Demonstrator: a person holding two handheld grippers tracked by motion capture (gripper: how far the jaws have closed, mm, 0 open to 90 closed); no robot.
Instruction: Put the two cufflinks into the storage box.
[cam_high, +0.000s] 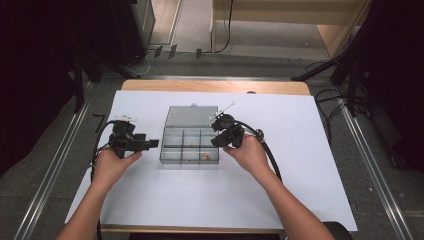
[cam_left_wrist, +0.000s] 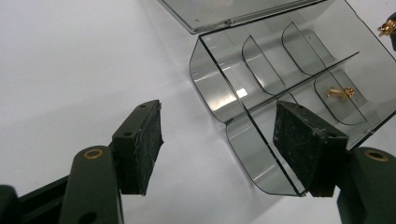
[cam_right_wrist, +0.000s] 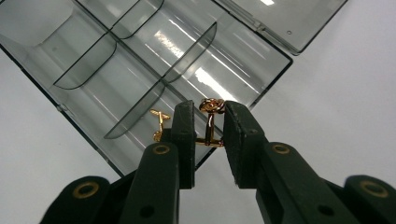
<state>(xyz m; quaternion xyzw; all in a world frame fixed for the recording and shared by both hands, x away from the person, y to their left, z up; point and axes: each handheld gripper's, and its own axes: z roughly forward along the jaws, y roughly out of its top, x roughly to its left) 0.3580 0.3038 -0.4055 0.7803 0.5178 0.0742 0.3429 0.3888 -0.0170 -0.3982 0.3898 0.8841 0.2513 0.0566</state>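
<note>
A: Starting at the left of the high view, what is the left gripper (cam_high: 150, 143) doing?

B: It sits at the left centre of the frame, just left of the compartment box (cam_high: 172, 152), jaws pointing right toward it. In the left gripper view its jaws stand about half open with nothing between the pads (cam_left_wrist: 144, 149). The right pad overlaps the box's near corner in that view, but whether it touches cannot be told.

A: And the box itself?

B: A smoky clear plastic organiser in the middle of the white table sheet (cam_high: 310, 165), long axis running left to right in the high view. Its lid (cam_high: 192, 116) lies open behind it, toward the top of the frame. Dividers split it into small compartments.

A: Anything inside?

B: One gold cufflink (cam_right_wrist: 159, 122) lies in the lower right compartment as the high view shows it, a small gold speck there (cam_high: 205, 156).

A: Then the right gripper (cam_high: 218, 140)?

B: Right of centre, at the box's right edge, over that compartment. Its jaws are nearly closed and pinch a second gold cufflink (cam_right_wrist: 211, 122). In the right gripper view that one stands upright, its post running up the frame, the rosette head at the top above the fingertips and the toggle bar crosswise between the pads.
</note>
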